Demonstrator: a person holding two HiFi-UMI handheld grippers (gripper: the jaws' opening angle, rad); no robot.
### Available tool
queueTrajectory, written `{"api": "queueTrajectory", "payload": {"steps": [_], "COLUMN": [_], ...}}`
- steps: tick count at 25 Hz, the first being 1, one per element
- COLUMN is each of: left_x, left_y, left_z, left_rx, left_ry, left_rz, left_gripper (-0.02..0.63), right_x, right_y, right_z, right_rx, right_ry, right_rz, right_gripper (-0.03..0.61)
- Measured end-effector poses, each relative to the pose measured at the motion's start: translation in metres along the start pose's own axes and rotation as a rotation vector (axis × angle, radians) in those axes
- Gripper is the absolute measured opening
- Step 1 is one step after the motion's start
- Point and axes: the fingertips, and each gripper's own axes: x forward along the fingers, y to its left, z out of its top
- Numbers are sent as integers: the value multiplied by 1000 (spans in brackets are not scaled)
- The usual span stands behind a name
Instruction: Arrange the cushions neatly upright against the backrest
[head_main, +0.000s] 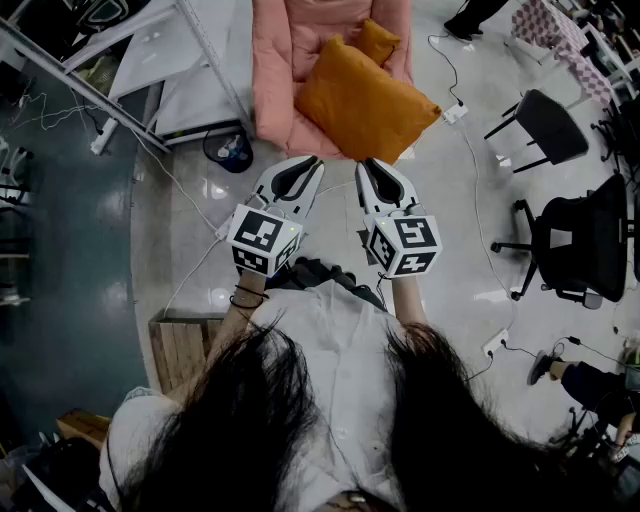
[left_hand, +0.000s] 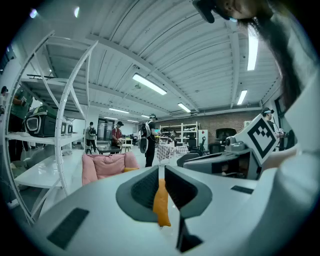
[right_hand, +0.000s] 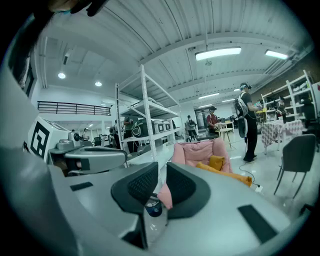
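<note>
Now, step: I judge this to be the reach for the big cushion (head_main: 365, 100); neither gripper touches it and the arranging is not yet begun.
Left gripper (head_main: 312, 163): my fingers are clenched together on nothing. The orange in the slit between them is the cushion, farther off.
Right gripper (head_main: 368, 165): these fingers are also pressed shut and empty, apart from the cushion.
Where: the big cushion lies on the seat of the pink sofa (head_main: 275, 70), toward its front. The small cushion (head_main: 376, 40) sits behind it, near the backrest (right_hand: 197, 149).
Lie: the big cushion is flat, broad face up, not upright. From the right gripper view it reads as a thin slab.
Pointing: it is turned cornerwise, with one corner jutting past the seat's right side and another aimed back at the small cushion.
Long axis: it is nearly square. The longer side seems to run from back left to front right, but I cannot be sure.
How I would do it: I open both pairs of fingers before arriving and take one side corner in each gripper. I bite deep, since a soft cover likely slips. Then I lift, swing the top edge up and back, square it to the backrest, and seat the lower edge so it leans.
Small cushion: it looks propped already, but may need shifting aside for room.
Risk: pinching cover alone may let the filling sag and the cushion flop forward.
</note>
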Motion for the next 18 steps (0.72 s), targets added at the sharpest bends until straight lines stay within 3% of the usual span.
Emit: {"api": "queueTrajectory", "payload": {"steps": [18], "left_x": [-13], "left_y": [26], "left_z": [-16], "left_rx": [1], "left_ry": [28], "left_rz": [-37], "left_gripper": [49], "right_x": [15], "right_y": [16], "right_z": [-19], "right_rx": [17], "right_ry": [24], "right_rz": [-30], "right_gripper": [64]}}
